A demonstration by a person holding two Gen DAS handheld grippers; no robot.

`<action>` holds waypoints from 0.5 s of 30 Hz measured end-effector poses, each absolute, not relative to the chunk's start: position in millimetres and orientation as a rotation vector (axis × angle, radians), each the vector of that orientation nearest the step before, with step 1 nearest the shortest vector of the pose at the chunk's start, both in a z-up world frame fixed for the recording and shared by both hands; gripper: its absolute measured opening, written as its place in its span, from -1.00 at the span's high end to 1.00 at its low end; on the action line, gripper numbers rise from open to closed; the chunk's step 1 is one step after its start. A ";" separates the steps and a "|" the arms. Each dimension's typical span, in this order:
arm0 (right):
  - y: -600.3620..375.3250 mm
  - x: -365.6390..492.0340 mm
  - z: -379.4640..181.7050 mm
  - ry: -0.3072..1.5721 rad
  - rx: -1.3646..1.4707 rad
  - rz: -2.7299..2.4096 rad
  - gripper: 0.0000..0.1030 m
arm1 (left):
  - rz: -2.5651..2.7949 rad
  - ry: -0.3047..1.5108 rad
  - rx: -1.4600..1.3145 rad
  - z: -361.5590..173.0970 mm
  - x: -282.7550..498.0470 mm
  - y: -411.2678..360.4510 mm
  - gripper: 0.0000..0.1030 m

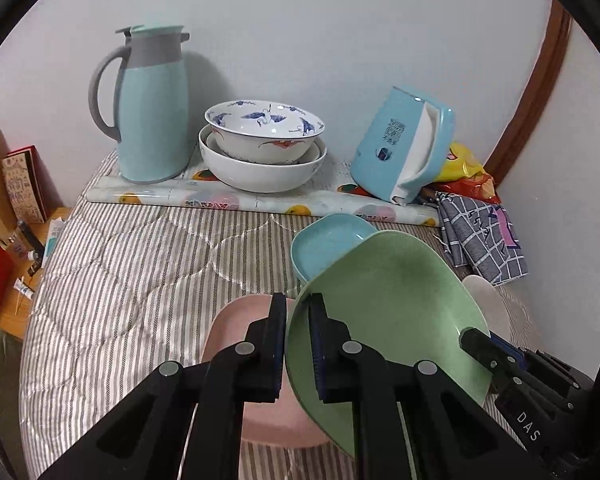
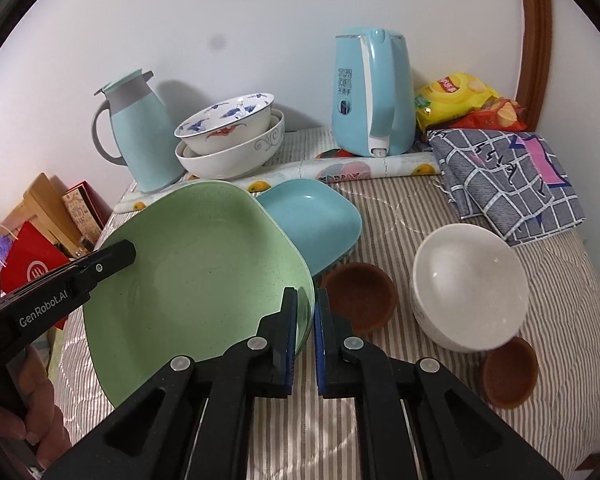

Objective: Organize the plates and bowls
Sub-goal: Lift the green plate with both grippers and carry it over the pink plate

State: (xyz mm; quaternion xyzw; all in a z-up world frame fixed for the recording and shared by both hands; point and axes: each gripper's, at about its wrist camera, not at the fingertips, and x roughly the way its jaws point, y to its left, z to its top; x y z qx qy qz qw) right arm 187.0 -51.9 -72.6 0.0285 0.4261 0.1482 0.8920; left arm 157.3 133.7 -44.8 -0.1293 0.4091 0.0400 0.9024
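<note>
A green plate [image 1: 388, 312] hangs tilted above the striped bedding, held at two sides. My left gripper [image 1: 298, 314] is shut on its left rim, and my right gripper [image 2: 306, 306] is shut on its right rim. From the right wrist view, the green plate [image 2: 196, 280] fills the left, with the left gripper [image 2: 120, 252] clamped on its far edge. The right gripper [image 1: 476, 342] shows at the plate's right edge. A pink plate [image 1: 236, 320] lies under the green one. A blue plate [image 2: 316, 220] lies just behind it. Stacked patterned bowls [image 2: 228, 136] stand at the back.
A white bowl [image 2: 468, 292] and two small brown bowls [image 2: 360, 300] [image 2: 508, 372] sit to the right. A teal thermos jug [image 1: 148, 108], a blue kettle [image 2: 372, 96], snack bags [image 2: 456, 96] and a folded checked cloth [image 2: 508, 176] line the back wall. Boxes [image 1: 20, 184] stand left of the bed.
</note>
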 end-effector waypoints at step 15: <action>-54.0 153.3 -63.7 0.865 0.054 0.317 0.85 | 0.105 0.827 -0.266 -33.7 122.2 129.8 0.77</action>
